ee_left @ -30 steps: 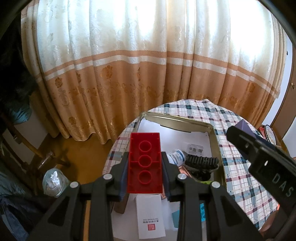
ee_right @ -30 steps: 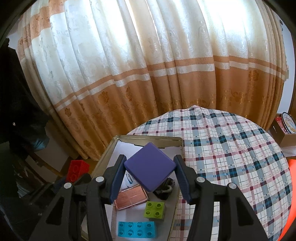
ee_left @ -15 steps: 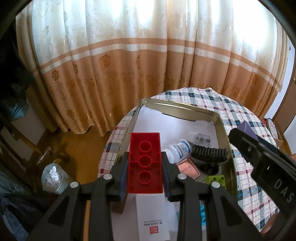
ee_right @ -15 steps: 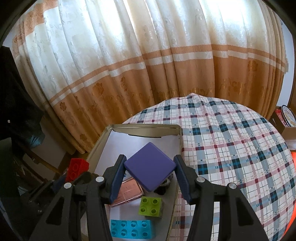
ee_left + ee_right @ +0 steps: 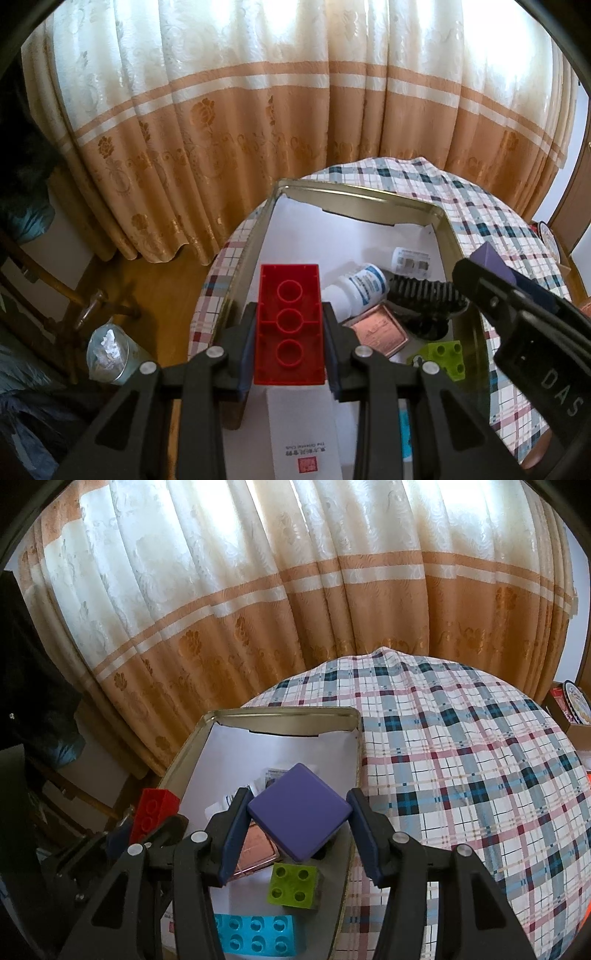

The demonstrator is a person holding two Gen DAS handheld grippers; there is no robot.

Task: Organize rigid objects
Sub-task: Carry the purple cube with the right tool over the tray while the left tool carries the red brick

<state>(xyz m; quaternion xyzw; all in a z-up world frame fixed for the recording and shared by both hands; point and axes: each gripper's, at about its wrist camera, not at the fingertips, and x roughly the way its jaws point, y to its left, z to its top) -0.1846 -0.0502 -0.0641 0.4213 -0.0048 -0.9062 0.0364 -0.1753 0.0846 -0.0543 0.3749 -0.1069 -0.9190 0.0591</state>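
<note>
My left gripper (image 5: 290, 325) is shut on a red brick (image 5: 289, 325), held above the left rim of a metal tin (image 5: 360, 194); the brick also shows in the right wrist view (image 5: 153, 814). My right gripper (image 5: 299, 827) is shut on a purple square block (image 5: 299, 818), held corner to corner above the tin (image 5: 280, 713). In the tin lie a white pill bottle (image 5: 356, 290), a black comb (image 5: 424, 295), a copper-coloured case (image 5: 376, 330), a green brick (image 5: 293, 884), a blue brick (image 5: 255, 934) and a white box (image 5: 303, 432).
The tin sits on a round table with a plaid cloth (image 5: 461, 757). Orange and cream curtains (image 5: 295, 110) hang behind. A glass jar (image 5: 109, 352) and a wooden chair frame (image 5: 55, 291) are on the floor at the left.
Both grippers have tilted down and moved toward the tin with their blocks still held; more of the tin's contents are in view.
</note>
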